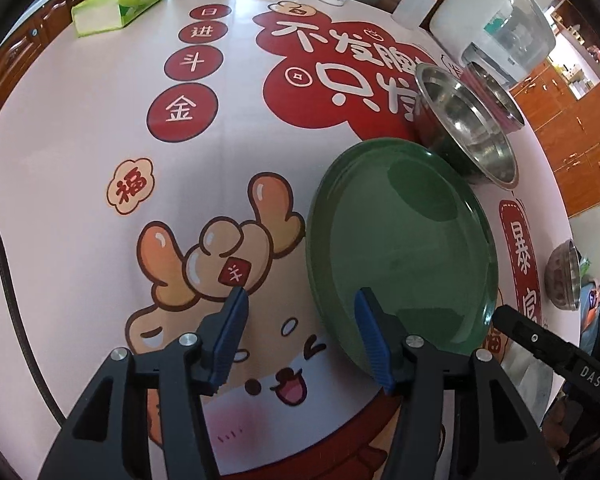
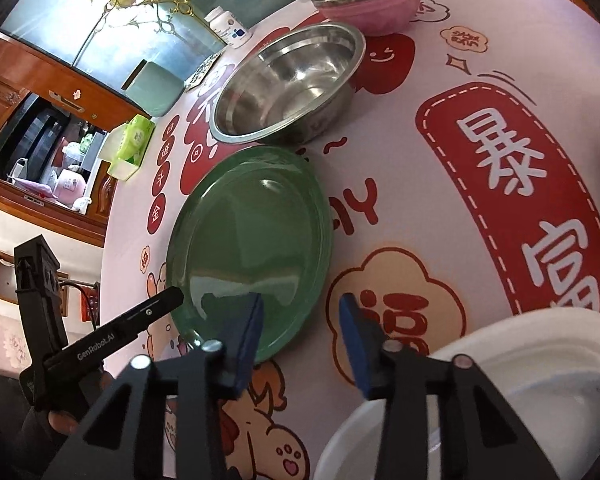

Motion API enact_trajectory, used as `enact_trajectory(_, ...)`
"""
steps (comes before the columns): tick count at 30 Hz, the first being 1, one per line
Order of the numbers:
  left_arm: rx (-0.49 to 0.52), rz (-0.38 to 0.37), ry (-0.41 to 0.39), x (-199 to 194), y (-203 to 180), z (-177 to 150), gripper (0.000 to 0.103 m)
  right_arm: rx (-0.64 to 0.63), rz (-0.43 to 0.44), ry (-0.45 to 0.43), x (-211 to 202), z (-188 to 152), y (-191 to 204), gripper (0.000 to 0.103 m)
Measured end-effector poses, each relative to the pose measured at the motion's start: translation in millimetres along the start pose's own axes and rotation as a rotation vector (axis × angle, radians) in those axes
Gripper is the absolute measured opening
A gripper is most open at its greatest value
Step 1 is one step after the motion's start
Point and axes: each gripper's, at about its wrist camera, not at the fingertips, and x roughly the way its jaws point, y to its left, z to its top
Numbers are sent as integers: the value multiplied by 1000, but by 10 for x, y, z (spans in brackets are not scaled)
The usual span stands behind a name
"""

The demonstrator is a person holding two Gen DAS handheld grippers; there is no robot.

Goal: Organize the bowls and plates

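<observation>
Over the green plate, both grippers hover.
Left gripper and right gripper jaws spread, straddling its near rim, pinching nothing.

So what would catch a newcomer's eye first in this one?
The round glossy green plate lies flat in the middle of the table, on a loud red-and-pink cartoon tablecloth. Both blue-padded claws, left claw and right claw, flank its near rim, open. Just behind it sits a shiny steel bowl.
</observation>
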Motion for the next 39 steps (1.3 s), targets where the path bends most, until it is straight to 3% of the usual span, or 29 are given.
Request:
enact_trajectory(6,3,-20,-24,15,-21,20,54,21,23,-3,51,10,-63,22)
enact_trajectory(15,8,-47,-43,44,-105,33,54,42,49,-19,108,35,-128,15)
enact_trajectory(26,39,-45,-49,74,-204,28,39,56,70,-10,159,45,-167,11)
enact_trajectory(33,36,-12,-58,68,-95,41,17,65,83,13,162,30,-193,9)
enact_trajectory(39,17,-2,-75,18,-16,42,15,43,96,31,165,2,-101,10)
